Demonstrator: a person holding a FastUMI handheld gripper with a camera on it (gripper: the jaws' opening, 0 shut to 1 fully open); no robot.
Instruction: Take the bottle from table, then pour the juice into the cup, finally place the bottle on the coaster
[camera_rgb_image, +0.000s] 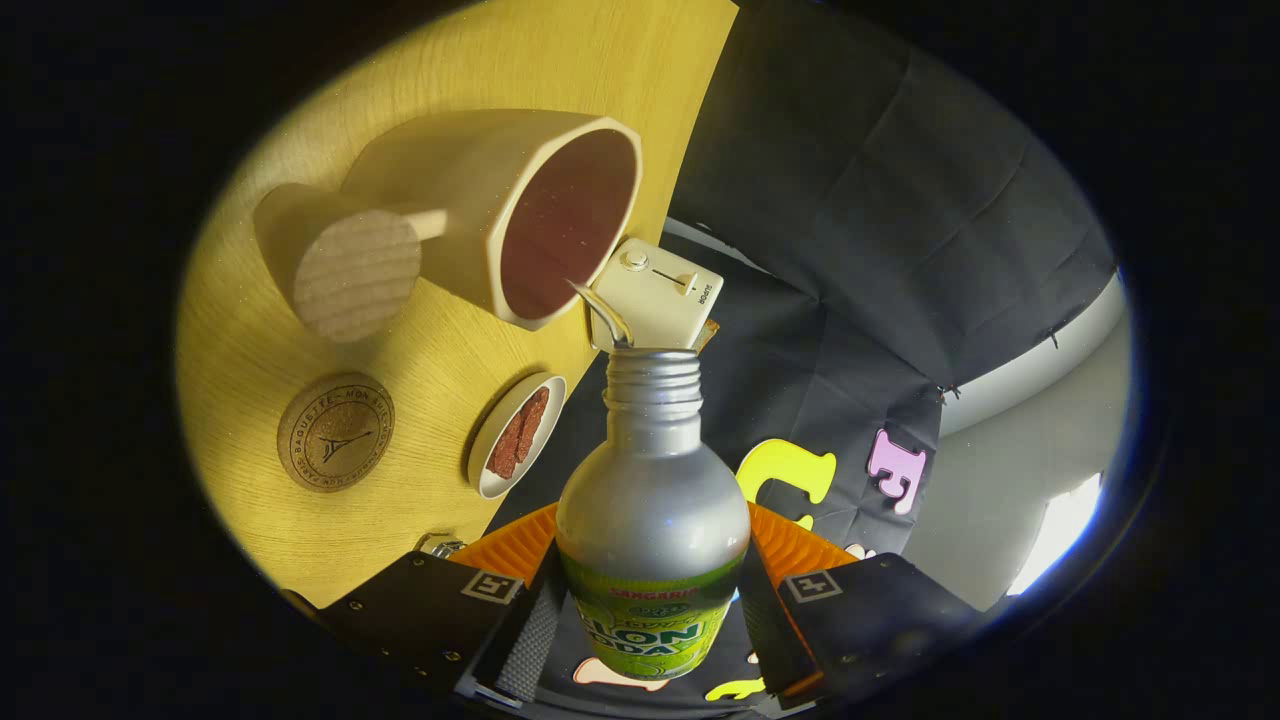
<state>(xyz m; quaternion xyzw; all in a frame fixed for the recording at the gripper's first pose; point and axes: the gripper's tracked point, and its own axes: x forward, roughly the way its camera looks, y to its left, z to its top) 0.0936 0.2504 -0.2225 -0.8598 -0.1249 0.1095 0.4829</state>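
Observation:
My gripper (650, 590) is shut on a silver bottle (655, 490) with a green label, both fingers pressing its sides. The bottle is tipped, its open threaded neck pointing toward a beige cup (500, 215) with a wooden knob handle that stands on the wooden table (300, 500). A thin stream of liquid (605, 312) arcs from the bottle's mouth into the cup, which holds dark liquid. A round cork coaster (335, 431) with a stamped emblem lies on the table, beyond my left finger and on the near side of the cup.
A small white dish (517, 436) with reddish-brown pieces sits by the table edge between the coaster and the bottle. A white box (665, 293) with a knob and a lever stands just behind the bottle's mouth. Black cloth hangs past the table edge.

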